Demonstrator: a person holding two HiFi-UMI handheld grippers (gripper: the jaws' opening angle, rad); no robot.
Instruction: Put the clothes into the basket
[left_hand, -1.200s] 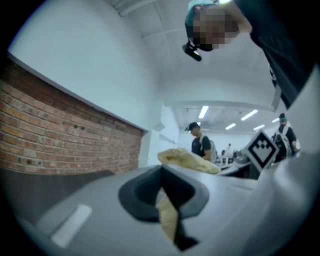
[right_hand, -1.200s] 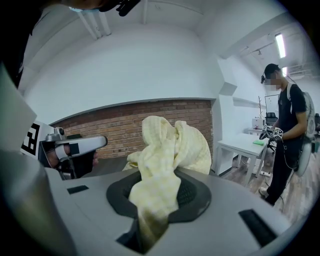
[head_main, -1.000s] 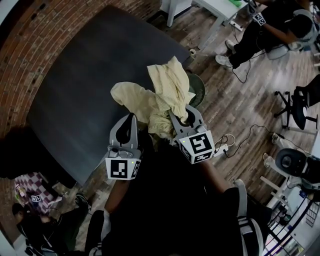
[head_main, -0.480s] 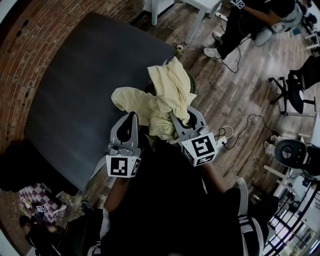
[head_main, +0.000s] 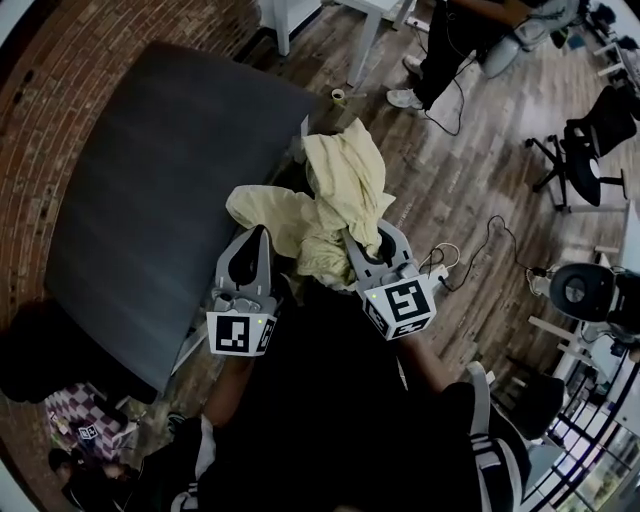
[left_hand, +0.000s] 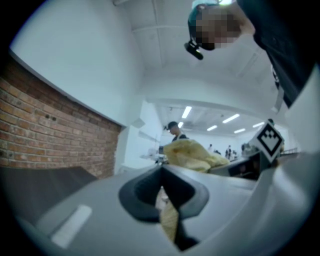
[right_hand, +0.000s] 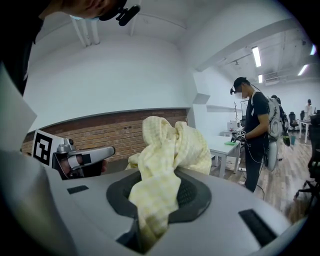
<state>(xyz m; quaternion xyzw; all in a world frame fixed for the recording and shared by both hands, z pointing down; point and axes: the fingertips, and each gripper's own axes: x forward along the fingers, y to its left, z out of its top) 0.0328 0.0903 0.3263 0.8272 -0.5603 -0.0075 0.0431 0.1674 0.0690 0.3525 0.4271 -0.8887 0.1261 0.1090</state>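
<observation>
A pale yellow checked garment (head_main: 340, 190) hangs bunched in the air between both grippers, just past the right corner of the dark table (head_main: 150, 180). My left gripper (head_main: 262, 232) is shut on a thin strip of it, which shows between the jaws in the left gripper view (left_hand: 167, 215). My right gripper (head_main: 365, 238) is shut on a thick fold, and the cloth (right_hand: 170, 145) piles up over its jaws. From the right gripper view the left gripper (right_hand: 75, 160) shows at the left. No basket shows in any view; the hanging cloth hides what lies below it.
Wood floor (head_main: 460, 180) lies right of the table, with a looped cable (head_main: 455, 262) and a tape roll (head_main: 340, 97) on it. A person (head_main: 450, 40) stands by white desks at the top. Office chairs (head_main: 590, 140) stand at the right, a brick wall (head_main: 40, 60) at the left.
Both grippers have carried the garment sideways past the table's right corner. The dark round thing that showed just right of the cloth a second ago is no longer visible.
</observation>
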